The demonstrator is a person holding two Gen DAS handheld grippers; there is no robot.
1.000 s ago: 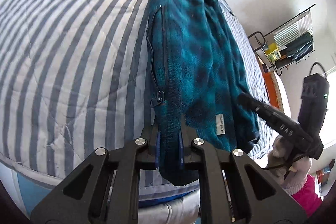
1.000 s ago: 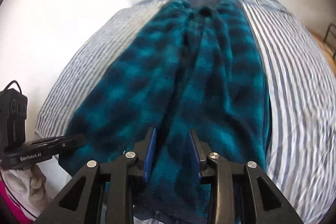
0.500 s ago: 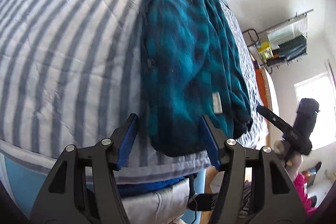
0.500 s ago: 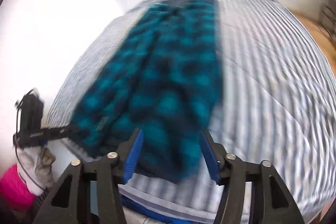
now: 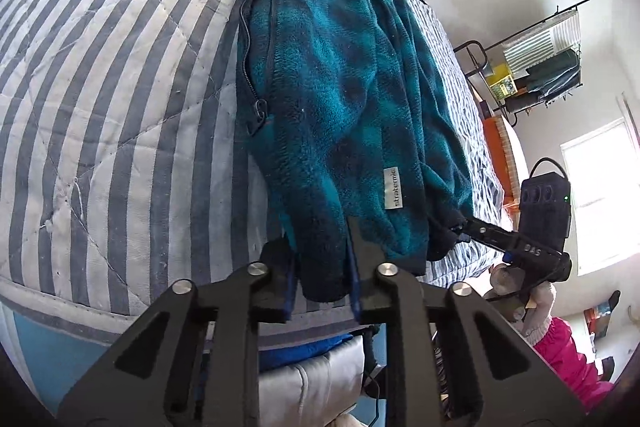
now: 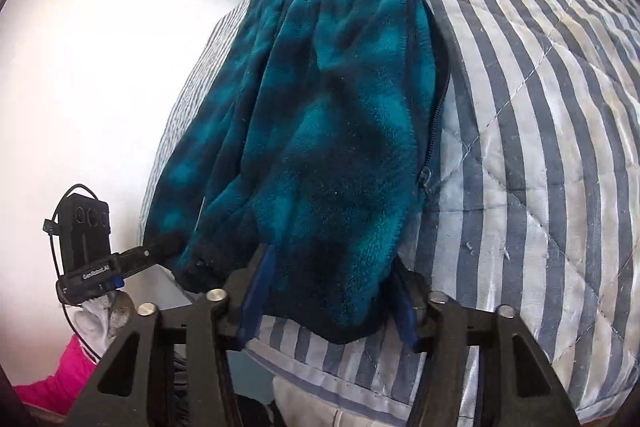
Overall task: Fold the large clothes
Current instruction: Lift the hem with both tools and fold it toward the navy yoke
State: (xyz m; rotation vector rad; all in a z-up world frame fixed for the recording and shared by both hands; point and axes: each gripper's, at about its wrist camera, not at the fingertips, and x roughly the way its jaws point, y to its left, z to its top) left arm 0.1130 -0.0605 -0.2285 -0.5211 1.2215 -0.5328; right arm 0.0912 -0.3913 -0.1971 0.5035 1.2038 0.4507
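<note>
1. Two grippers meet one garment at the near edge of the bed: the striped quilt fills most of both views, and the teal fleece jacket lies on it as a long, narrowed bundle.
2. Its long axis runs straight away from both sets of fingers, from the dark hem at the near edge of the bed up to the collar end far off, where a dark stand and some patterned cloth sit.
3. Seen from the right wrist, the jacket has its zipper edge toward the open quilt on the right and its bunched sleeve side on the left, toward the wall.
4. At the hem, the left gripper has its fingers closing on a narrow tongue of dark hem fabric, which sits pinched between the blue pads.
5. Beside it, the right gripper straddles a much wider bulge of hem; its fingers are closing too, with the fleece between them, though I cannot tell whether the pads press it yet.
6. Both hands are equally near the hem, so the likely fold carries that hem along the long axis toward the collar.
</note>
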